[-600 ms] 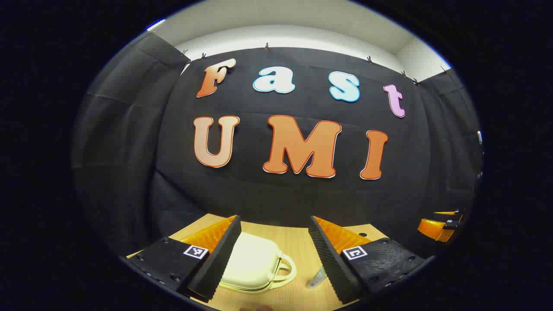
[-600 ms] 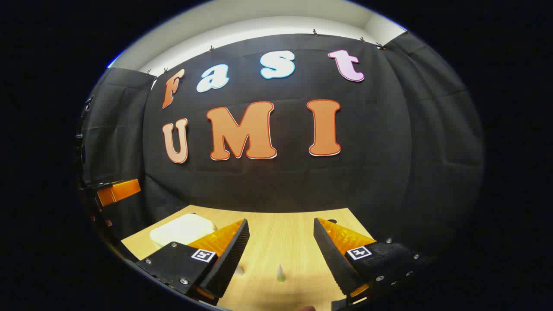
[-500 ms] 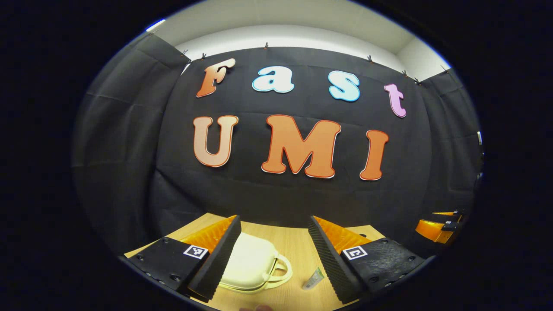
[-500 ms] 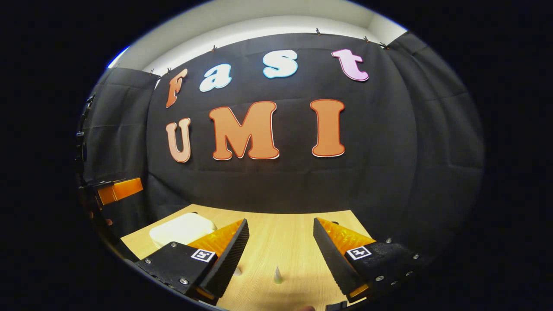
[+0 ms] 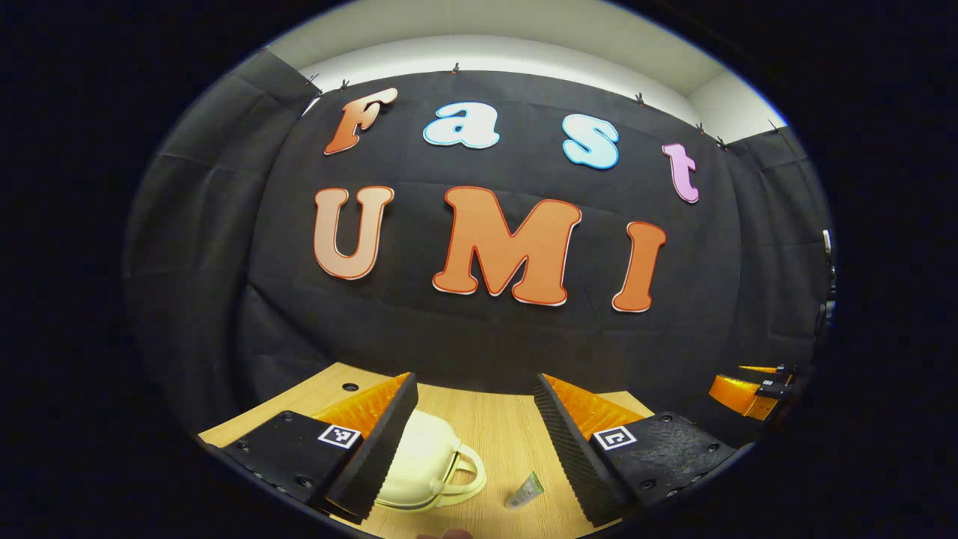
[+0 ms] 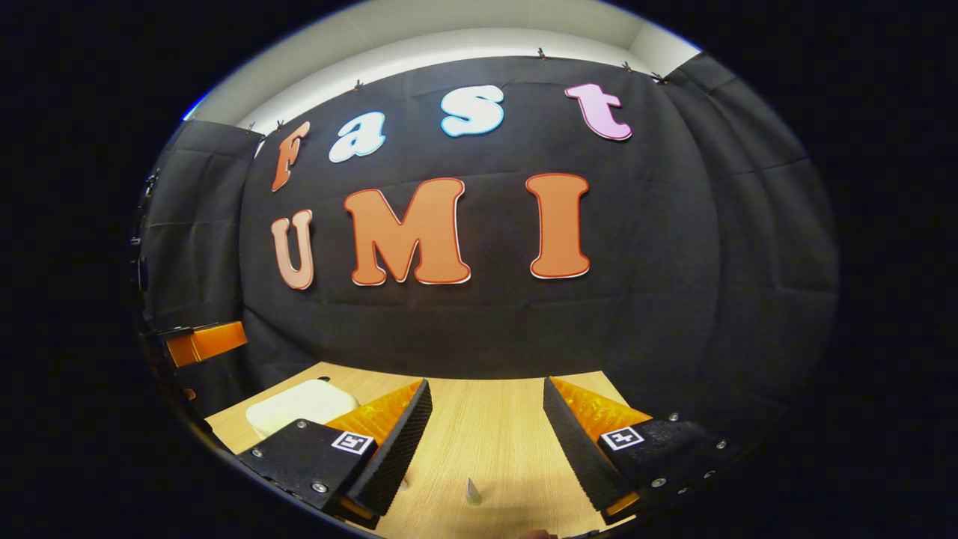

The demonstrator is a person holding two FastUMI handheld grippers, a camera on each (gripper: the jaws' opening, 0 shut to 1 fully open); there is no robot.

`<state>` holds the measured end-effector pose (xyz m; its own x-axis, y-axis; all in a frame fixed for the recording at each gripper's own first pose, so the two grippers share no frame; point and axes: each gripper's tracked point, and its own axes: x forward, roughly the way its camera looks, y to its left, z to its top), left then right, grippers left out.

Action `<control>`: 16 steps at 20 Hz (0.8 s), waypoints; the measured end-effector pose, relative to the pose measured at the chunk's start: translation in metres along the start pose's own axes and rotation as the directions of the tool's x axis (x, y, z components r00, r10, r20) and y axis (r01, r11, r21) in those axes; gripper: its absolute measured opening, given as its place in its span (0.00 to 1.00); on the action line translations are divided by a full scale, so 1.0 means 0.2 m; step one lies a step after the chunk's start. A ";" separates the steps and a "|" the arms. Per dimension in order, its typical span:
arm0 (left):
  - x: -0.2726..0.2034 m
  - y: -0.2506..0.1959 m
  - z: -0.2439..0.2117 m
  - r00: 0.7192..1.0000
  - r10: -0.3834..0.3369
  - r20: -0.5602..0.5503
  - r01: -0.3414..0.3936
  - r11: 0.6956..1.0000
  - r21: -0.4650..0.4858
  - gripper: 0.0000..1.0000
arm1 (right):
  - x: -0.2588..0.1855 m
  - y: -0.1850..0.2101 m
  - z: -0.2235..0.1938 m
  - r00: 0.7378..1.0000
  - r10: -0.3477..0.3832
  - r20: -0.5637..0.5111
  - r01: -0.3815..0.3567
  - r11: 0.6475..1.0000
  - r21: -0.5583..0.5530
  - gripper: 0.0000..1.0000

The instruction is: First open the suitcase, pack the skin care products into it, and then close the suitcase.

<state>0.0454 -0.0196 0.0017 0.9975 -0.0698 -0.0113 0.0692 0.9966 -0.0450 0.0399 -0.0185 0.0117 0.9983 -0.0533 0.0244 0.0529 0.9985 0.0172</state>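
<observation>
1. Suitcase (image 5: 423, 468) first: in your left gripper view the small cream hard-shell case lies shut on the wooden table (image 5: 494, 427), its carry handle (image 5: 468, 479) pointing toward the tube; your left finger covers its near-left part.
2. Your left gripper (image 5: 475, 442) hangs above the table with its jaws spread wide and nothing between them; the case and the tube sit lower in the gap, untouched.
3. Beside the handle, just apart from it, lies a small skin care tube (image 5: 524, 490), pale with a green band. Print on it is too small to read.
4. Each finger body carries a square black-and-white marker tag (image 5: 336, 436); it is a coded pattern, not readable writing.
5. At the far right edge of your left gripper view you can see your other gripper, well apart from the case.
6. In your right gripper view, your right gripper (image 6: 486, 442) is also spread open and empty above the table (image 6: 486, 419).
7. There the suitcase (image 6: 296, 408) sits to the left, partly behind your left finger, lid down.
8. The tube (image 6: 473, 492) lies end-on between your fingers, low in the view, not touched by either.
9. No brand name is legible on the suitcase.
</observation>
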 end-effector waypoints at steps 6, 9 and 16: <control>0.11 0.14 -0.01 0.996 -0.085 -0.001 0.084 0.992 0.098 0.97 | 0.00 0.16 -0.06 0.998 -0.065 -0.001 0.065 0.998 -0.004 0.95; 0.15 0.14 -0.10 0.996 -0.091 -0.025 0.094 0.982 0.162 0.97 | 0.01 0.17 -0.11 0.997 -0.066 -0.049 0.064 0.997 -0.041 0.95; 0.20 0.10 -0.51 0.988 -0.045 -0.146 0.125 0.783 0.609 0.98 | -0.01 0.01 -0.34 0.979 -0.109 -0.174 0.109 0.994 -0.009 0.95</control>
<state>0.0854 -0.0069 -0.1016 0.9806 -0.1202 -0.1548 0.1881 0.7987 0.5716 0.0407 -0.0160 -0.0563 0.9758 -0.1579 -0.1514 0.1614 0.9868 0.0110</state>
